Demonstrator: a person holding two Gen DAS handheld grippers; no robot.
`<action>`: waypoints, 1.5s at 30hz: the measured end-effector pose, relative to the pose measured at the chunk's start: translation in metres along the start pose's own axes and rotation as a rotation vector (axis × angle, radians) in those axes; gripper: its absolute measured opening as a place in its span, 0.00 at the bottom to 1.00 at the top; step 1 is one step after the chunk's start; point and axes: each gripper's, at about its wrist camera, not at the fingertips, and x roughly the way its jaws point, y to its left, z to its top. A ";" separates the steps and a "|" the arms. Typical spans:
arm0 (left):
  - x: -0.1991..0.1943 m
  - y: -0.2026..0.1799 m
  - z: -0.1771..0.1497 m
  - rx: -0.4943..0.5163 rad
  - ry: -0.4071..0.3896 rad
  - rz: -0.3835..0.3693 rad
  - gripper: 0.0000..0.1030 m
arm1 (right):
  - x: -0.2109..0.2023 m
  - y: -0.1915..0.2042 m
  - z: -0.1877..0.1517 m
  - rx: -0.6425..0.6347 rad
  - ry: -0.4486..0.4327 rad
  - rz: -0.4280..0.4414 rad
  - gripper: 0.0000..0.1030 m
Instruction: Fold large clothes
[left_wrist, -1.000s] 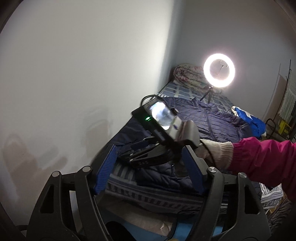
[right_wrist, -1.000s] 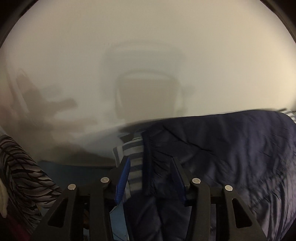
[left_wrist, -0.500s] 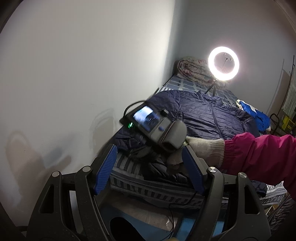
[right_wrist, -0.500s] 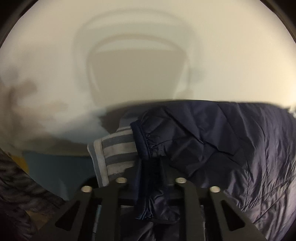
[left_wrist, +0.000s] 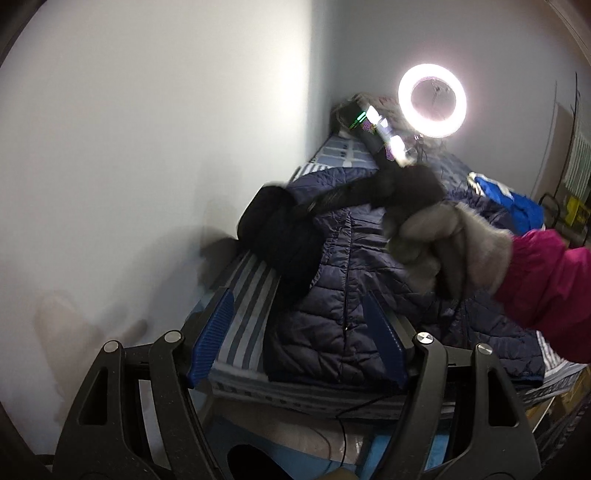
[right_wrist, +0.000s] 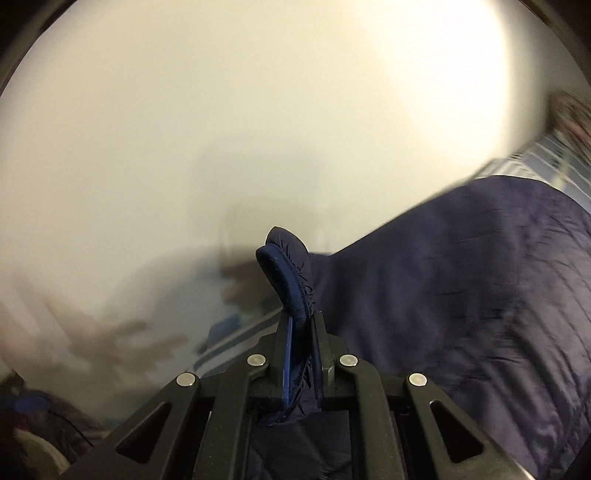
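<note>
White wall fills the background, with a lit ring light at 1 o'clock in the left view. Below it a striped bed carries a navy quilted jacket spread across the middle. The left gripper hangs over the bed's near edge at 6 o'clock, its blue pads wide apart and holding nothing. The right gripper is closed tight on the jacket's cuff, which stands up between its pads; the sleeve is lifted off the bed at 11 o'clock from the jacket's centre. A gloved hand in a pink sleeve holds that tool at 3 o'clock.
</note>
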 end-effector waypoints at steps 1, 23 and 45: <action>0.005 -0.006 0.006 0.017 0.004 -0.001 0.73 | -0.014 -0.015 0.004 0.036 -0.027 -0.010 0.07; 0.106 -0.125 0.048 0.135 0.092 -0.126 0.78 | -0.163 -0.281 -0.050 0.438 -0.222 -0.464 0.06; 0.119 -0.157 0.051 0.192 0.084 -0.128 0.78 | -0.181 -0.420 -0.105 0.613 -0.137 -0.725 0.06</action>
